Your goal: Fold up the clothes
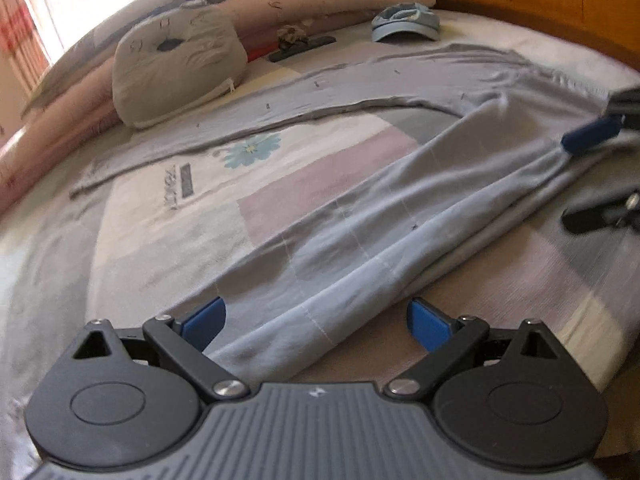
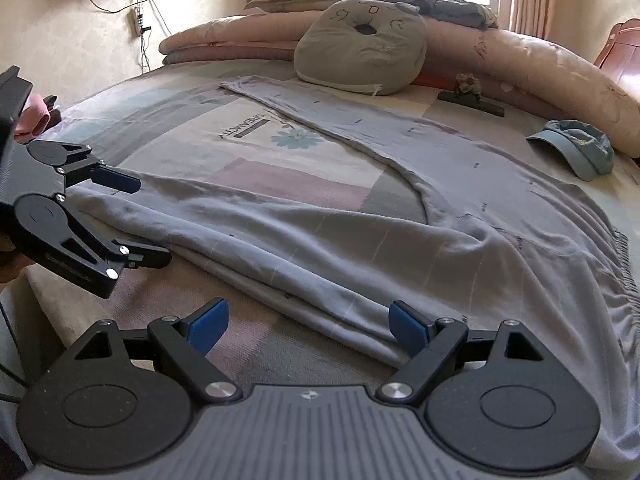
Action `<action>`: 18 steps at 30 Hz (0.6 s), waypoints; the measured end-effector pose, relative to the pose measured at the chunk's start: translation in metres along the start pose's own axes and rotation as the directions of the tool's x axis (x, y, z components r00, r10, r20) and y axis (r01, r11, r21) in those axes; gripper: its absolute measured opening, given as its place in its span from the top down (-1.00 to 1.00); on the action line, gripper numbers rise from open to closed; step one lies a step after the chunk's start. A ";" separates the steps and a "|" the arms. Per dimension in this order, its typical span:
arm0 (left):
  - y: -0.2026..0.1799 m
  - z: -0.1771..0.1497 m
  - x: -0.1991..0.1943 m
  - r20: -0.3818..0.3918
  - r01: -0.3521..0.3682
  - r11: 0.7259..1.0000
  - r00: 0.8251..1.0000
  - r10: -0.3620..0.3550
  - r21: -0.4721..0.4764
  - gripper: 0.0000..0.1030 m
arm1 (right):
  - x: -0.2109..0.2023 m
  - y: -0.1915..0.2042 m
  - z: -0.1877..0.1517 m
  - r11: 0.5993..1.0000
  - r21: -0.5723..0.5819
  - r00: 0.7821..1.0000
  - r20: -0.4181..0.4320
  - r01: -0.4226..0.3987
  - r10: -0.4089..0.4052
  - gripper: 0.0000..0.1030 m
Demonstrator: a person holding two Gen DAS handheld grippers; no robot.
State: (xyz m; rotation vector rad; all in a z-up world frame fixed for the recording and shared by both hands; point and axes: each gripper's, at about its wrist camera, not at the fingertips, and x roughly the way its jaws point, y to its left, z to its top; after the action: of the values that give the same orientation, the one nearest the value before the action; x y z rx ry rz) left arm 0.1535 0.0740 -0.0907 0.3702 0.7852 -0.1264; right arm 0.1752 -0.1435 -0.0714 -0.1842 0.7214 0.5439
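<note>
- The grey trousers lie spread on the bed, legs splayed in a V. The near leg is bunched into long folds running across the front; the far leg stretches flat toward the grey cushion.
- The left gripper hovers over the hem end of the near leg with its jaws spread wide, cloth lying between the blue pads but nothing pinched.
- The right gripper sits near the waist end of that same leg, jaws also released, with the folded edge running right up to its right pad. It's not gripping either.
- Handling guess: thin, light, floppy knit. It'll drape and sag the second it's lifted, and the stacked folds may slide apart, so a pinch should catch all the layers at once.
- Best spots to take hold look like the hem with the left and the gathered elastic waistband with the right, so the leg can swing over onto the far one.
- Containers: none to be seen here. Just loose stuff on the bed: a blue cap, rolled pink quilts and a small dark object with a flower on it, all well apart from the trousers.
</note>
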 end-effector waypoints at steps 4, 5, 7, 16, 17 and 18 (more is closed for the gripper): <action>0.003 -0.002 -0.004 0.001 -0.077 0.995 0.997 0.077 0.061 -0.88 | -0.004 -0.005 -0.001 1.000 0.011 1.000 0.007 0.013 -0.013 -0.76; 0.005 -0.003 -0.005 0.001 -0.094 0.993 0.996 0.095 0.074 -0.88 | -0.005 -0.005 -0.001 1.000 0.014 1.000 0.009 0.014 -0.014 -0.76; 0.009 -0.004 -0.008 0.004 -0.119 0.989 0.993 0.119 0.089 -0.88 | -0.005 -0.004 0.001 1.000 0.010 1.000 0.014 0.010 -0.010 -0.76; 0.031 -0.008 -0.018 0.039 -0.174 0.984 0.984 0.172 0.036 -0.88 | 0.010 0.018 0.016 0.998 -0.060 0.999 0.028 -0.032 0.034 -0.76; 0.033 -0.008 -0.017 0.041 -0.173 0.984 0.984 0.172 0.033 -0.88 | 0.013 0.022 0.018 0.997 -0.073 0.999 0.029 -0.038 0.040 -0.76; 0.033 -0.008 -0.017 0.043 -0.173 0.984 0.984 0.172 0.030 -0.88 | 0.017 0.027 0.021 0.995 -0.089 0.999 0.029 -0.044 0.046 -0.76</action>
State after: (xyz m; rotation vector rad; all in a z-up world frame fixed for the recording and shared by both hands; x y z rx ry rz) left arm 0.1445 0.1076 -0.0748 0.4648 0.7090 0.0154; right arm 0.1836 -0.1066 -0.0660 -0.2420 0.6735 0.6210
